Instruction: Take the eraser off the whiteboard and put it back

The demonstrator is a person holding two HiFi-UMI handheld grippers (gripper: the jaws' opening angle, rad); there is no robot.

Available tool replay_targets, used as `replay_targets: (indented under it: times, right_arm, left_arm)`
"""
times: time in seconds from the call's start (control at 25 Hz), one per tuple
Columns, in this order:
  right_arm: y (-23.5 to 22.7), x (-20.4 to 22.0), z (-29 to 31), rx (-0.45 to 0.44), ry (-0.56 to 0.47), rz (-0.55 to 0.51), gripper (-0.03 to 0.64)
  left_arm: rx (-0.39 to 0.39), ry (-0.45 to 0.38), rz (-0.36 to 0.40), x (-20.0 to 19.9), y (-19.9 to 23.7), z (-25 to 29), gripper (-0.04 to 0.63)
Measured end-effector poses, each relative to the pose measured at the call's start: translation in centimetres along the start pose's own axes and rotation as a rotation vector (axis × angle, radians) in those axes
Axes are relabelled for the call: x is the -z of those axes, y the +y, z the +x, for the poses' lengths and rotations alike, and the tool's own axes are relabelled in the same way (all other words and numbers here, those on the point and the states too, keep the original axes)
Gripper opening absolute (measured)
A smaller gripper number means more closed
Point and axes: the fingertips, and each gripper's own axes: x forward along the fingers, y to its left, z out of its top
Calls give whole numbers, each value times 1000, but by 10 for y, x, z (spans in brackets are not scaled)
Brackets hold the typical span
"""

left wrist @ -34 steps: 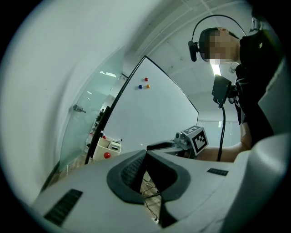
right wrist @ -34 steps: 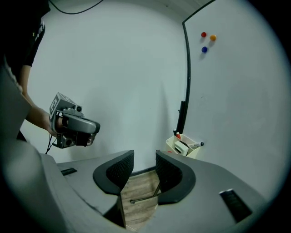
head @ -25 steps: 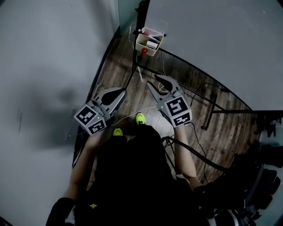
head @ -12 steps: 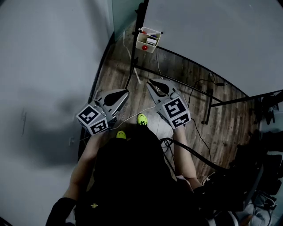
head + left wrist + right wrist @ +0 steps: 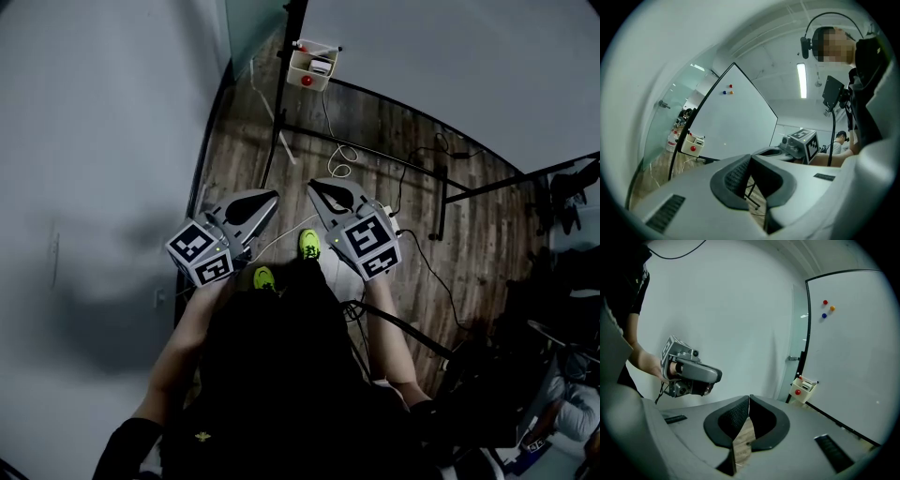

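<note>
At the left of the head view, the left gripper [image 5: 273,195] points toward the top of the frame over the wood floor [image 5: 403,141]. Its own view shows its jaws together at the tips with nothing in them. Just right of it, the right gripper [image 5: 312,185] points much the same way. Its jaws are closing, with the tips almost meeting and only floor showing through the gap below them. Above both, at top centre, a small box [image 5: 314,64] hangs at the lower corner of the whiteboard [image 5: 469,75], which fills the upper right and is cut off by the frame edge. The eraser cannot be picked out for sure. A pale-and-dark block lies in the box, too small to name, so no long axis or heading can be told.
</note>
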Motion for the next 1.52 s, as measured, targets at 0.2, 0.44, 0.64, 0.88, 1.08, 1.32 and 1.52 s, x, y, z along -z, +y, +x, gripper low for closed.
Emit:
replay_targets:
  times: [0.2, 0.44, 0.64, 0.88, 1.08, 1.32, 1.52]
  right_arm:
    - [14, 2, -8, -1, 7, 27, 28]
    - [20, 6, -19, -19, 2, 49, 26]
    - [27, 13, -35, -33, 7, 52, 25]
    - [24, 19, -45, -46, 1, 77, 23]
    - [25, 11, -43, -64, -25, 84, 23]
    - [26, 2, -40, -67, -42, 70, 23]
    - [26, -2, -38, -65, -47, 70, 23]
  left_arm:
    - [25, 12, -10, 1, -10, -1, 26]
    - [35, 21, -26, 9, -22, 4, 26]
    - [37, 32, -27, 16, -35, 10, 26]
    - [24, 34, -22, 20, -44, 15, 26]
    - [16, 38, -14, 19, -45, 14, 26]
    - [16, 29, -1, 15, -42, 12, 26]
    - [24, 28, 1, 12, -40, 13, 26]
